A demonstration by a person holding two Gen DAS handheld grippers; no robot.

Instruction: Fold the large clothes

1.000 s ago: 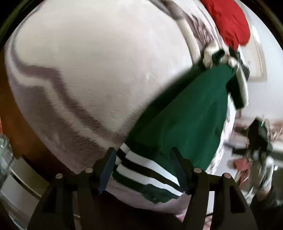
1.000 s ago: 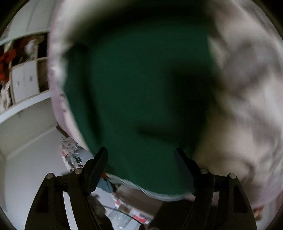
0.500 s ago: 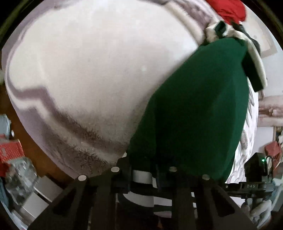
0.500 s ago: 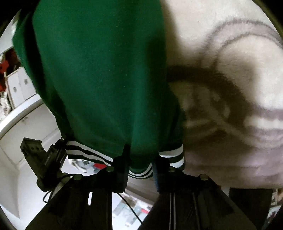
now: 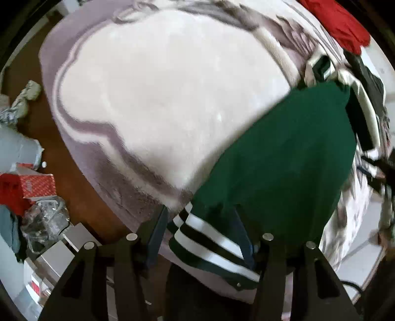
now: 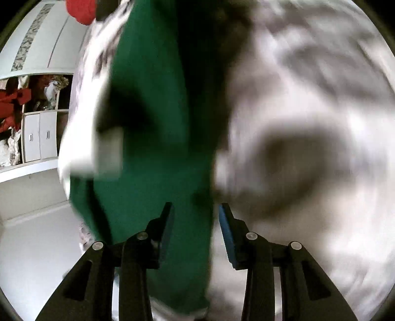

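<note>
The left gripper (image 5: 200, 217) stands with its jaws spread wide apart, gripping nothing; the striped hem (image 5: 209, 237) of the green garment (image 5: 284, 168) lies between the two fingers (image 5: 158, 224), its black and white bands crossing the gap, though whether either pad touches the cloth I cannot tell; the green garment stretches away from the hem toward the upper right, lying on a pale plush blanket (image 5: 172, 93) with grey-mauve contour lines; at the garment's far end a white and dark green trimmed part (image 5: 321, 66) shows, and beyond it a red cloth (image 5: 343, 22) sits at the top right edge; to the left of the blanket a brown wooden floor (image 5: 71, 177) carries a red patterned box (image 5: 37, 185), a clear plastic bag (image 5: 44, 222) and a crumpled grey cloth (image 5: 24, 98).

The right gripper (image 6: 196, 217) is likewise parted, clamping nothing; the green garment (image 6: 153, 123) runs as a long band down the middle of the right wrist view and passes between the spread fingers (image 6: 227, 232), nearer the left-hand one; the view is strongly blurred, so contact cannot be judged; the pale blanket (image 6: 308, 123) fills the right side; at the left a white cabinet (image 6: 39, 135) with two doors stands below open shelves holding red items (image 6: 14, 103).
</note>
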